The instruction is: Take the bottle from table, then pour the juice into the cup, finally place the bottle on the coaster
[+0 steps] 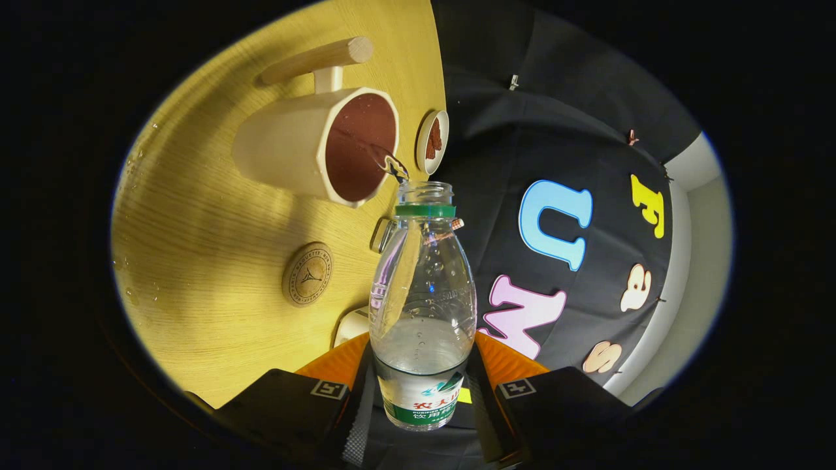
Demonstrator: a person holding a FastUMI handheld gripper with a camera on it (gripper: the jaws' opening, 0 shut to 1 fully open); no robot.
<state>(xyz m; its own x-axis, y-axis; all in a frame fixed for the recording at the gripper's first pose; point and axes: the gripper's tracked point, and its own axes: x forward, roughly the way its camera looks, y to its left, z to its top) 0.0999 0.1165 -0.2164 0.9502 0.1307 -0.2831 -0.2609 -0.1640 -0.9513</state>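
Observation:
My gripper (421,408) is shut on a clear plastic bottle (422,307) with a green neck ring and no cap, held between the fingers at its labelled base. The view is rolled, so the wooden table (196,248) appears on its side. The bottle is tipped, and a thin stream of clear liquid (392,164) runs from its mouth into a cream cup (317,145) with a dark red inside and a wooden handle. The round wooden coaster (307,274) lies on the table beside the bottle, nearer to me than the cup.
A small round dish (433,141) with a reddish inside sits near the table edge beyond the cup. A pale object (351,325) lies on the table close to the fingers. Water drops speckle the table's far side. The black booth wall (568,130) stands past the table edge.

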